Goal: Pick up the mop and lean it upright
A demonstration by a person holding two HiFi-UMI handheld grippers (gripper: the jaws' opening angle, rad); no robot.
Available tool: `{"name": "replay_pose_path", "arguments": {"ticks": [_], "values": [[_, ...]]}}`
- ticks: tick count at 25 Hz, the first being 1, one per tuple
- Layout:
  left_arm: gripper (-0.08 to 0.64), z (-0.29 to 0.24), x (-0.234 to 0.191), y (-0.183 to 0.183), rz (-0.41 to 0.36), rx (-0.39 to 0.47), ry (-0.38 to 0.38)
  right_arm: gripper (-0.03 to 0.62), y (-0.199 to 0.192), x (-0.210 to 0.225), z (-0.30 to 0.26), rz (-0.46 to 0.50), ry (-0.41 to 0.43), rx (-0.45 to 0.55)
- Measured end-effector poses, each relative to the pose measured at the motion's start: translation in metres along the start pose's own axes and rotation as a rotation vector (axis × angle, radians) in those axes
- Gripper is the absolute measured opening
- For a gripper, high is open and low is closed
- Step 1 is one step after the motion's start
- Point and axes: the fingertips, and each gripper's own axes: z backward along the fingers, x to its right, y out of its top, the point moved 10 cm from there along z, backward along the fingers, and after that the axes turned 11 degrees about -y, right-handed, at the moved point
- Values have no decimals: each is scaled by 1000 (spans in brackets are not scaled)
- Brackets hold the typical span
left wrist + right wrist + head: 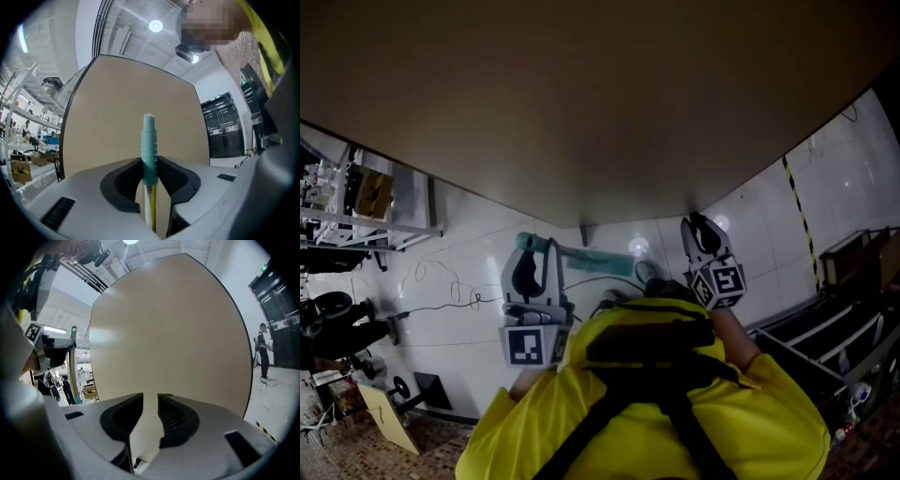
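Note:
The mop's teal handle grip (149, 145) stands upright between the jaws of my left gripper (150, 171), which is shut on it; a silver and yellow pole continues below the grip. From the head view the left gripper (534, 274) holds the handle's top (526, 242) in front of a large tan panel (581, 94), and the teal mop head (600, 260) lies on the white floor below. My right gripper (701, 232) is raised to the right, apart from the mop. Its jaws (150, 413) stand open with nothing between them, facing the panel (173, 324).
Metal shelves (356, 202) and a loose cable (441, 298) are at the left, with a yellow sign (386, 419) lower down. Black cases (839, 323) stand at the right beside a yellow-black tape line (797, 211). A person (263, 352) stands far off.

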Motion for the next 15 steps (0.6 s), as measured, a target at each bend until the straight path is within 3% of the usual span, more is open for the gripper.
{"name": "replay_pose_path", "arguments": {"ticks": [8, 15], "values": [[107, -24, -18, -76, 12, -107, 49, 104, -5, -1, -1, 0, 3, -19], [107, -61, -17, -158, 121, -197, 103, 104, -11, 3, -4, 3, 15, -40]]}}
